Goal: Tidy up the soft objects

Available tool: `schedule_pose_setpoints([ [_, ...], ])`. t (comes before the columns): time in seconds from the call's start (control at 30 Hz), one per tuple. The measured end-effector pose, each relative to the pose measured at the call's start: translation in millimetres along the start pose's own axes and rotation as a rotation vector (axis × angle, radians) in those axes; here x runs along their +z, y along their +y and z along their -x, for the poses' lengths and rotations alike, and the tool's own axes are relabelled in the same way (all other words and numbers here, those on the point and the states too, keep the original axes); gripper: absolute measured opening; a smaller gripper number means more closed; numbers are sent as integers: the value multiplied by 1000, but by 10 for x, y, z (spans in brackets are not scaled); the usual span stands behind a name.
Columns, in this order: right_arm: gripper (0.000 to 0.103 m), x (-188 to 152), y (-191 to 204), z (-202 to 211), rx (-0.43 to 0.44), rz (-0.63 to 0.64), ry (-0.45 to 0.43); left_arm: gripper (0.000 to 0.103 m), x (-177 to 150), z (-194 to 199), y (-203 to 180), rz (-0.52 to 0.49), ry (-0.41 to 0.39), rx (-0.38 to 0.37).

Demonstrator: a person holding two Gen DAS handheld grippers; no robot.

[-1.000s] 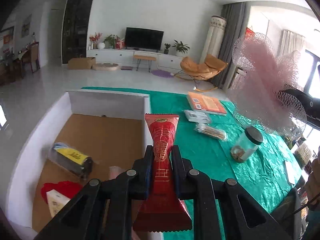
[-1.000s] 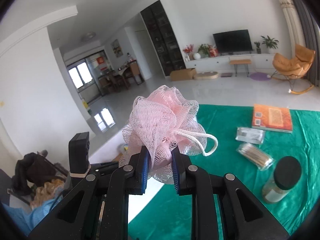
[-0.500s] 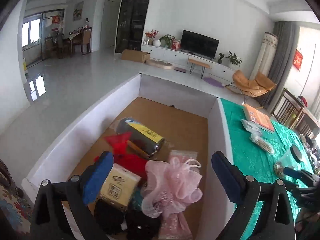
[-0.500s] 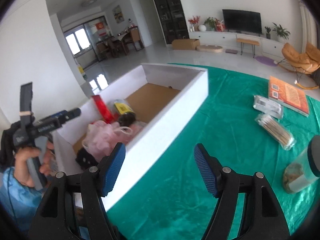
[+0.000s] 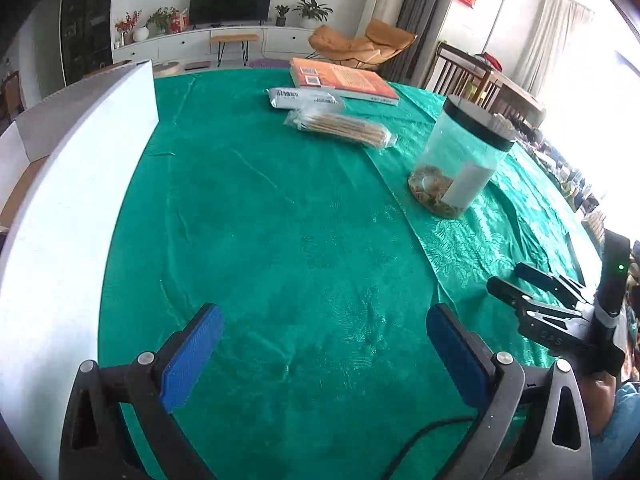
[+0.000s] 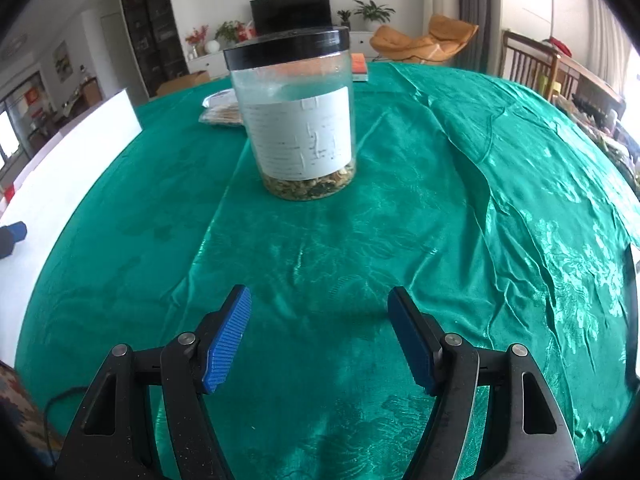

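1. Hovering over the green tablecloth (image 5: 300, 220), the left gripper (image 5: 324, 344) is spread wide — nothing between its blue pads.
2. The right gripper (image 6: 320, 336) is likewise wide and holds nothing, facing a black-lidded jar (image 6: 296, 120).
3. The white box (image 5: 76, 184) stands at the left — its contents are hidden.

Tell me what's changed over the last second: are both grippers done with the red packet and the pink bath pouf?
Yes. The left gripper let go of the red packet and the right gripper released the pink pouf into the white box. Both then swung away from the box, open and empty, over the green tablecloth. The jar, book and stick bundle stayed put.
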State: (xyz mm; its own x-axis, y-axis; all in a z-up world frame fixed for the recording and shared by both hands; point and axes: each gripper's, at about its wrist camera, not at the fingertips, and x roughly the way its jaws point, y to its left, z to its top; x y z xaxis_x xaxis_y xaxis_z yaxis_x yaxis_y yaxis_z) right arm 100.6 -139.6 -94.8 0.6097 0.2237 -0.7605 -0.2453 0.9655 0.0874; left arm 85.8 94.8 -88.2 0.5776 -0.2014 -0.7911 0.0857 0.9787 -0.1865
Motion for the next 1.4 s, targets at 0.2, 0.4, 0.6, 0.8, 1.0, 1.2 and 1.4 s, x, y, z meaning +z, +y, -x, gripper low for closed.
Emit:
schedule_pose_setpoints([
  [0.2,81,-87,45,-46,-56,68,6,101,194,-573,44,-26,46,95],
  [0.4,83,-77,60,-68,-56,62,9,103,221,-652,74,-86,15,161],
  [0.6,84,-78,63,-70,-56,62,9,103,218,-646,83,-86,10,163],
  [0.8,84,-79,65,-69,-56,62,9,103,219,-648,81,-86,10,163],
  [1.0,84,-78,61,-69,-55,62,10,103,219,-648,83,-86,10,163],
  [1.2,84,-80,62,-72,-55,62,10,103,220,-648,82,-86,10,163],
  [1.4,84,-81,61,-74,-55,62,10,103,220,-650,80,-86,10,163],
])
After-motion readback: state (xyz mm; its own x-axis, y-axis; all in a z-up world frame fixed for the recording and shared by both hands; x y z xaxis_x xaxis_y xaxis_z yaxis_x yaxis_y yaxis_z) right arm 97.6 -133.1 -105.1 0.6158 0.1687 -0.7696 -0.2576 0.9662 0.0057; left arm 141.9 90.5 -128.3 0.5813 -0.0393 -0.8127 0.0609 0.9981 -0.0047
